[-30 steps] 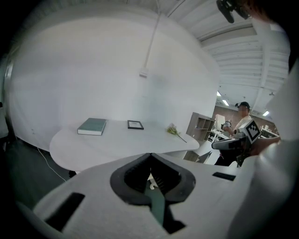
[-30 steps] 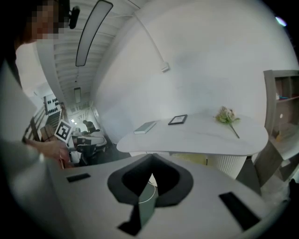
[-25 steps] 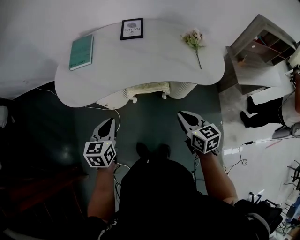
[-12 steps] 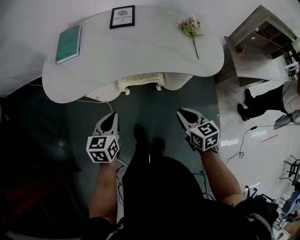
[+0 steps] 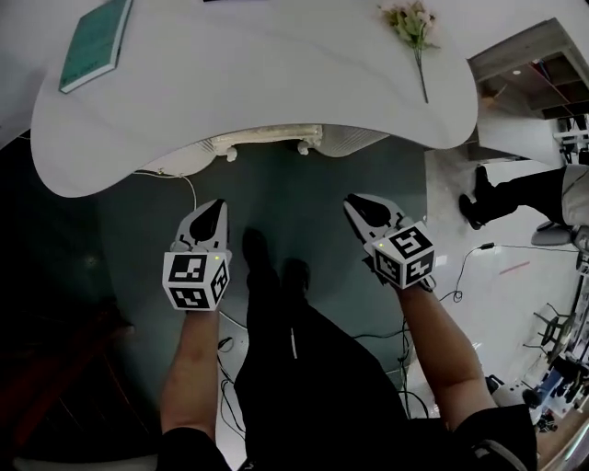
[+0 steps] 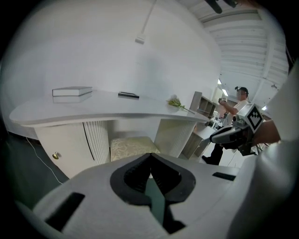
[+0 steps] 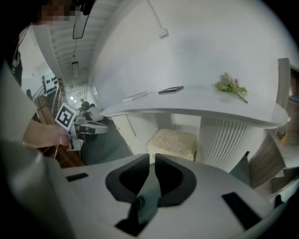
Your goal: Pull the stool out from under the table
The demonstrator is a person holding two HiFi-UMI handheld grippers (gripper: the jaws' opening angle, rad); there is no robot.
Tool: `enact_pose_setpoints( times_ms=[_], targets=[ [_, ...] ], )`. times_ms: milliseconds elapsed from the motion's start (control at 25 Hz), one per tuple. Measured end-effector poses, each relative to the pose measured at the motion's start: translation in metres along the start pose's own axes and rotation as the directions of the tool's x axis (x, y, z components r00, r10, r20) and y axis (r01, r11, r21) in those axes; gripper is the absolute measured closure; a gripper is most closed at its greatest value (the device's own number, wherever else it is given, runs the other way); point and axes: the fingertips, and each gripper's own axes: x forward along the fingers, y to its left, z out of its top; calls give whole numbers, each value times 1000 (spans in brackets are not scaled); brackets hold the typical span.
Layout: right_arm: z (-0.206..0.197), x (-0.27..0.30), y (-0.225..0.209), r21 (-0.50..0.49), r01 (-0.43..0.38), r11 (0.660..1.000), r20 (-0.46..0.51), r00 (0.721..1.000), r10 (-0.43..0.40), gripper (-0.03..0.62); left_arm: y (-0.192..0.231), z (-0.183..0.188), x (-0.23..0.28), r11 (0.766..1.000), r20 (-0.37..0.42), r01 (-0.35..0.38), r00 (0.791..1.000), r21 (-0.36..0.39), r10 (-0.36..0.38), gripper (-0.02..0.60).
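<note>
A cream cushioned stool (image 5: 267, 138) stands tucked under the white curved table (image 5: 276, 83), with only its front edge showing in the head view. It lies straight ahead in the left gripper view, stool (image 6: 133, 145), and in the right gripper view, stool (image 7: 174, 142). My left gripper (image 5: 216, 206) hangs over the dark floor short of the table, jaws shut and empty (image 6: 150, 155). My right gripper (image 5: 355, 204) hangs level with it to the right. Its jaws have just been opening and stand a narrow gap apart (image 7: 152, 158) with nothing between them.
On the table lie a teal book (image 5: 92, 46) and a sprig of flowers (image 5: 414, 23). A grey shelf unit (image 5: 543, 64) stands at the right, with another person's black-shod legs (image 5: 488, 198) beside it. Cables (image 5: 469, 267) trail on the floor. My own feet (image 5: 271, 267) are between the grippers.
The table has grown larger and slid toward the picture's top, and the framed picture has left view. Both grippers have sunk lower toward the floor. The right jaws have parted slightly.
</note>
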Motion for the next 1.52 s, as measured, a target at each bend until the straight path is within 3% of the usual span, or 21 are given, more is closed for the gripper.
enact_pose_setpoints(
  times_ms=[160,320,680,840,960,1280,1520],
  targets=[
    [-15,51,-16,15,-1,1000,21,1000,0,543,20,-28,31,1000,-6,-11,1000,-9,11,572],
    [-54,106,-35,29,-4,1000,28,1000,3,514,34,-67,75,1000,-12,-7,1000,-4,7,572],
    [-123,194,-110,22,75,997,-1,997,-75,476,71,-104,150,999,-20,-9,1000,53,10,571],
    [-151,228,-144,7,117,993,-2,993,-117,431,85,-137,186,998,-62,2,998,69,3,570],
    [-163,243,-155,-8,110,994,-25,994,-110,391,94,-150,201,997,-84,5,996,74,1,544],
    [-160,274,-191,-8,154,988,-23,988,-155,364,138,-159,236,996,-93,-39,995,83,46,422],
    [-164,302,-211,-48,195,980,-43,979,-197,353,169,-179,262,991,-182,-42,981,126,65,378]
  ],
)
